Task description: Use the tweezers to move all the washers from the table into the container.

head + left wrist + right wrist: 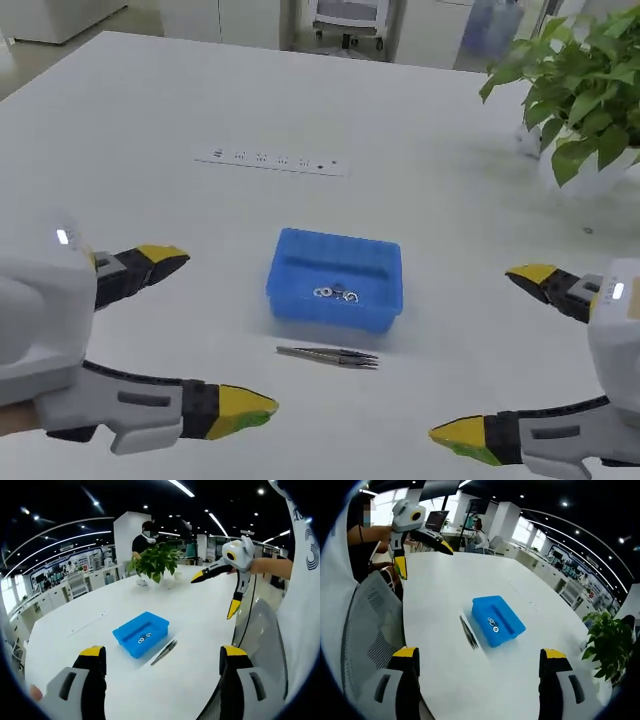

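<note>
Left gripper (pixel 230 332): jaws wide apart, nothing gripped, held above the table (pixel 150 120) at near left. Right gripper (pixel 471 353): jaws likewise wide, nothing gripped, at near right.

Tweezers (pixel 328 355) lie flat on the table between the two grippers, touched by neither, just on the near side of the blue container (pixel 335 318). Washers (pixel 336 294) sit clustered on the container floor.

Beyond the container: a white power strip (pixel 272 161). Far right: a potted plant (pixel 575 90).
</note>
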`<state>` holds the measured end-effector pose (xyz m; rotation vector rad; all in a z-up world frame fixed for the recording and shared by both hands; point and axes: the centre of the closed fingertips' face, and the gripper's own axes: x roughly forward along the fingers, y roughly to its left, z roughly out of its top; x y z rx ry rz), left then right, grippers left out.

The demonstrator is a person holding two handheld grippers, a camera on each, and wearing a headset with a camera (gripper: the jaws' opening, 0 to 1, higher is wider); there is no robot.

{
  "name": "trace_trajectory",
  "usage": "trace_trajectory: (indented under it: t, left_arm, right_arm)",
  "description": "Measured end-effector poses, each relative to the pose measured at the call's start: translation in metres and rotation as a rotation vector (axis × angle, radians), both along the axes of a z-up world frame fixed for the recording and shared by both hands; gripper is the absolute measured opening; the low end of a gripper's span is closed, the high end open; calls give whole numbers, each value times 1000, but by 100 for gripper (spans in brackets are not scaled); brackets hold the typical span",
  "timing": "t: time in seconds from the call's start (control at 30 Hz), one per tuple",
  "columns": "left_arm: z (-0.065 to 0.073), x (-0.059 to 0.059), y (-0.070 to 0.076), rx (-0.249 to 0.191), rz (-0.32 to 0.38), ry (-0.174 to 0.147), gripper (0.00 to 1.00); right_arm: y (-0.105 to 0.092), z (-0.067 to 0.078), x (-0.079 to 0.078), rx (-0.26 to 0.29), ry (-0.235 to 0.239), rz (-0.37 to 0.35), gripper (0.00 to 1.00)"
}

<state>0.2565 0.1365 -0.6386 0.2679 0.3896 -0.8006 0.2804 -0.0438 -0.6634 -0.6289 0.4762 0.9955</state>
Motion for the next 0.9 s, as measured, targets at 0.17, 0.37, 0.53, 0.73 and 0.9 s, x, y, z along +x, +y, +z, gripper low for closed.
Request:
trace_trajectory:
  t: [0.17, 0.37, 0.53, 0.73, 0.9]
  left_arm:
    - [4, 6, 6, 5, 11, -3, 100]
    - [-3, 4, 6, 52, -7, 7, 100]
    - [-9, 4, 5, 61, -2, 18, 100]
    - [-8, 5, 7, 83, 7, 14, 100]
    - [7, 14, 3, 28, 31, -21, 100]
  right_arm:
    - [-6, -1, -2, -9, 13, -7, 100]
    - [-7, 4, 0, 17, 9, -29, 100]
    - [1, 8, 6, 52, 30, -31, 100]
    - [9, 22, 16, 73, -6, -22, 100]
    - [13, 26, 18, 73, -3, -14, 100]
